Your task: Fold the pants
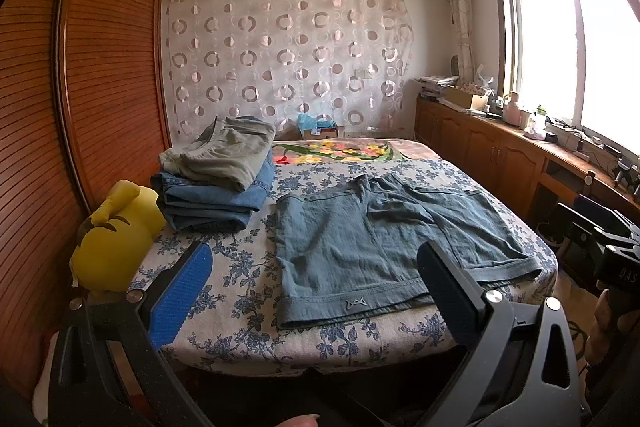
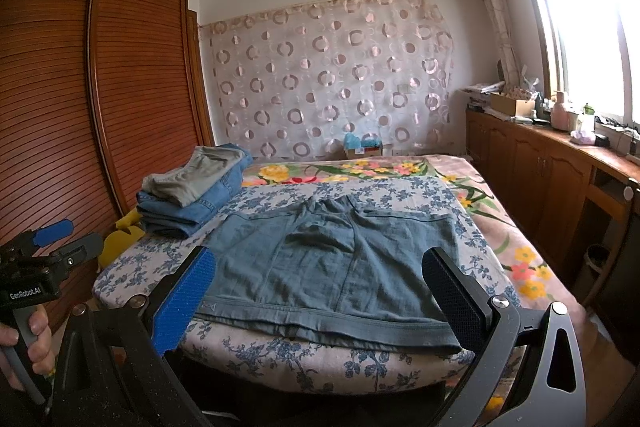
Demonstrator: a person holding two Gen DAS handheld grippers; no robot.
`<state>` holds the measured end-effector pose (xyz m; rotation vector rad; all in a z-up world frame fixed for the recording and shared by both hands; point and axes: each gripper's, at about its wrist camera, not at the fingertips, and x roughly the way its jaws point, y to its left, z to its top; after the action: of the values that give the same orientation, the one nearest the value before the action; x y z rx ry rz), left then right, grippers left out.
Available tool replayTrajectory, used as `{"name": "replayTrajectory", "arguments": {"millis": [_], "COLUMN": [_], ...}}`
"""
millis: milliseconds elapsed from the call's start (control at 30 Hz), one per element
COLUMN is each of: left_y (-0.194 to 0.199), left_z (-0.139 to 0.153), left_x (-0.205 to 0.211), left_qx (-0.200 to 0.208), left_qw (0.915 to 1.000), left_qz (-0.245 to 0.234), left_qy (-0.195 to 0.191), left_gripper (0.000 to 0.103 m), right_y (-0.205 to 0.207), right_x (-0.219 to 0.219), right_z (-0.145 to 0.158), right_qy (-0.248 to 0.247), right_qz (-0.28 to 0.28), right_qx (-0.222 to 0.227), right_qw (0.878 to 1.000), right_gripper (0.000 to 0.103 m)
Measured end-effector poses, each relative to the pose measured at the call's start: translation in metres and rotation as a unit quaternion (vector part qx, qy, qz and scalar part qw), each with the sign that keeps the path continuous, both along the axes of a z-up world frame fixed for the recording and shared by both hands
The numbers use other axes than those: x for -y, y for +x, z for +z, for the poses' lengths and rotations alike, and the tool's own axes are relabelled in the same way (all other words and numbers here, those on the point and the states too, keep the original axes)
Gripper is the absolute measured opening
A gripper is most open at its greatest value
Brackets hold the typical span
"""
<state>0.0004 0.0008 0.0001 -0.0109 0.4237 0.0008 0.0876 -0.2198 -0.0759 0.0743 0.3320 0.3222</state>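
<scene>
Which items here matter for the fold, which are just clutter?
Job:
blue shorts, spread flat on the bed
left gripper, open
right gripper, open

Lying about:
folded clothes stack
yellow plush toy
cardboard box

Teal pants (image 1: 384,239) lie flat on the bed (image 1: 240,267), left tool (image 1: 316,283) gaping above.

Open bedspread (image 1: 240,283) around the shorts (image 1: 360,239); folded stack (image 1: 216,183) left.

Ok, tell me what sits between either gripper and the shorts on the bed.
Nothing visible does. The shorts lie flat, directly ahead of the open left gripper and right gripper; the folded pile sits off to the left.
</scene>
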Motion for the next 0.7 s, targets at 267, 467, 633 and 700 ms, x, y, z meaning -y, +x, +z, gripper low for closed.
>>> {"name": "replayTrajectory", "arguments": {"millis": [267, 467, 633, 700], "left_y": [0.0, 0.0, 0.0001, 0.0], "left_z": [0.0, 0.0, -0.0001, 0.0], "left_x": [0.0002, 0.0002, 0.0, 0.0001], "left_qx": [0.0, 0.0, 0.0, 0.0], "left_qw": [1.0, 1.0, 1.0, 1.0], "left_qz": [0.0, 0.0, 0.0, 0.0], "left_qy": [0.0, 0.0, 0.0, 0.001], "left_gripper": [0.102, 0.102, 0.102, 0.102], "right_y": [0.0017, 0.0023, -0.0008, -0.0012], "right_x": [0.0004, 0.0024, 0.0021, 0.0023], "right_z": [-0.0002, -0.0011, -0.0008, -0.0005], "right_qy": [0.0, 0.002, 0.001, 0.002], "right_qz": [0.0, 0.0, -0.001, -0.001], "right_qx": [0.001, 0.001, 0.002, 0.002], "right_qw": [1.0, 1.0, 1.0, 1.0], "right_gripper": [0.103, 0.103, 0.103, 0.103]}}
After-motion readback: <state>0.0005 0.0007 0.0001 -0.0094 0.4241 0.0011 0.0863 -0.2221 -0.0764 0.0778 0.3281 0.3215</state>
